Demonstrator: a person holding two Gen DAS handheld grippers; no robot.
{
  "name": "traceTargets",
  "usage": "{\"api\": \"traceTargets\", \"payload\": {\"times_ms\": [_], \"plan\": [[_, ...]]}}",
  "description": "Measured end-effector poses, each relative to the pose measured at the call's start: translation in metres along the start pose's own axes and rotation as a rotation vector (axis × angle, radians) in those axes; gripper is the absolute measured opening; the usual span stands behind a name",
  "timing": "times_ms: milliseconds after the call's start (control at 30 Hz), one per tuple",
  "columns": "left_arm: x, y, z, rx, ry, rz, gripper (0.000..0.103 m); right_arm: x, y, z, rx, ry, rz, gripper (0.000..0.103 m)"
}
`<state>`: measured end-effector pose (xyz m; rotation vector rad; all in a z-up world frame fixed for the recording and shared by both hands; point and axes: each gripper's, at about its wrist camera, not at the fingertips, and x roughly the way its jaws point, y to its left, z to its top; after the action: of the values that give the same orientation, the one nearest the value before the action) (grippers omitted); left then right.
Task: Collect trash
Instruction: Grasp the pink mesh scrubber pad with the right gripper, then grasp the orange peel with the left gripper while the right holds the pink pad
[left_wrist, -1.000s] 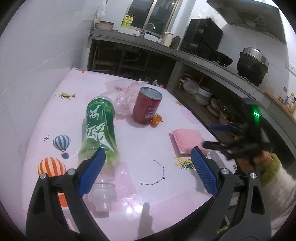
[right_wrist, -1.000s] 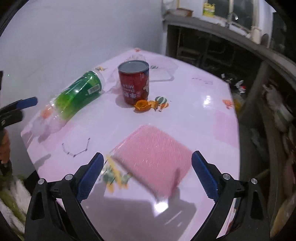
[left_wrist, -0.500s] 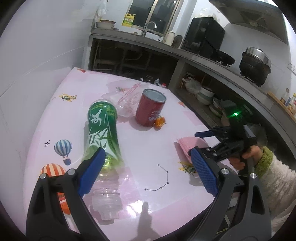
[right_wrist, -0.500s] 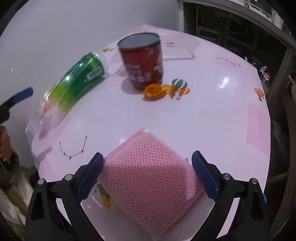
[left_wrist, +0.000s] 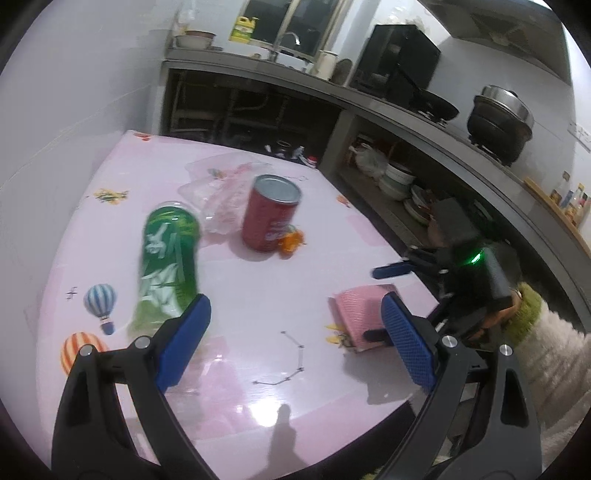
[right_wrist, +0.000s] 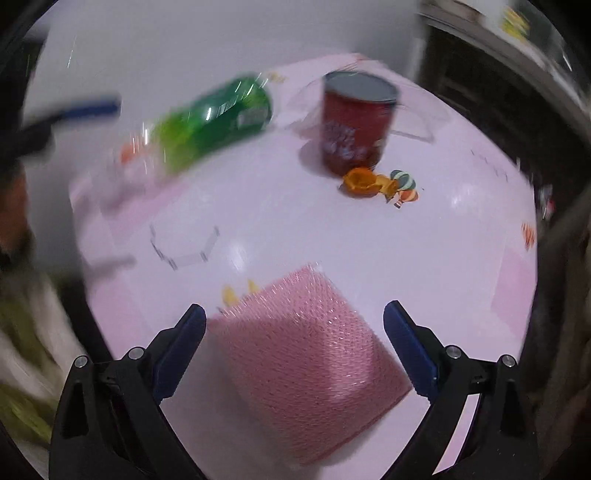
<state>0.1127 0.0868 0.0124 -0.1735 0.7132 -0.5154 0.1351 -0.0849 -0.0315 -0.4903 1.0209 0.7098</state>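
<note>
Right wrist view now has the pink sponge (right_wrist: 306, 354) sitting between your right tongs (right_wrist: 294, 341), jaws spread and not yet touching it; half a second ago it lay just ahead, so you are set to pinch. Your left tongs (left_wrist: 295, 338) stay spread beside the green bottle (left_wrist: 168, 266). Beyond stand the red can (right_wrist: 354, 127) and orange peel (right_wrist: 364, 181). Blur smears the bottle's neck, and the sponge's near edge is hidden.

Bare stretch of pink table (left_wrist: 258, 317) between green bottle (left_wrist: 168, 266) lying on left and pink sponge (left_wrist: 360, 314) at near right edge; passable there. Red can (left_wrist: 269, 214) upright mid-table, orange scrap (left_wrist: 290, 243) touching its base, clear plastic wrap (left_wrist: 218, 195) just behind. Far half of table open up to wall and counter
</note>
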Motion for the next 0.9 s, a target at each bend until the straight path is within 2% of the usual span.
{"api": "traceTargets", "payload": {"times_ms": [33, 200, 300, 367, 433, 600, 633, 767, 800, 900], "plan": [[0.003, -0.004, 0.001, 0.008, 0.008, -0.006, 0.089, 0.005, 0.002, 0.000, -0.040, 0.028, -0.013, 0.094], [0.018, -0.018, 0.005, 0.023, 0.057, -0.013, 0.089, 0.017, 0.001, 0.004, -0.079, 0.094, 0.085, 0.096], [0.033, -0.026, 0.010, 0.020, 0.085, 0.001, 0.089, 0.015, -0.005, 0.002, -0.041, 0.085, 0.114, 0.096], [0.044, -0.030, 0.013, 0.016, 0.096, 0.022, 0.087, 0.013, -0.011, 0.000, 0.016, 0.073, 0.088, 0.096], [0.057, -0.035, 0.017, 0.032, 0.099, 0.056, 0.081, 0.011, -0.018, -0.007, 0.112, 0.081, 0.013, 0.096], [0.093, -0.046, 0.028, 0.093, 0.069, 0.127, 0.069, -0.004, -0.032, -0.031, 0.359, 0.036, -0.137, 0.096], [0.100, -0.047, 0.030, 0.093, 0.067, 0.145, 0.063, -0.007, -0.035, -0.038, 0.424, 0.021, -0.158, 0.096], [0.136, -0.035, 0.030, 0.023, 0.048, 0.278, 0.048, -0.013, -0.044, -0.060, 0.635, -0.027, -0.216, 0.096], [0.148, -0.029, 0.029, -0.015, 0.059, 0.312, 0.047, -0.017, -0.046, -0.067, 0.682, -0.045, -0.222, 0.096], [0.168, -0.016, 0.030, -0.078, 0.067, 0.336, 0.047, -0.023, -0.054, -0.080, 0.769, -0.081, -0.191, 0.096]]}}
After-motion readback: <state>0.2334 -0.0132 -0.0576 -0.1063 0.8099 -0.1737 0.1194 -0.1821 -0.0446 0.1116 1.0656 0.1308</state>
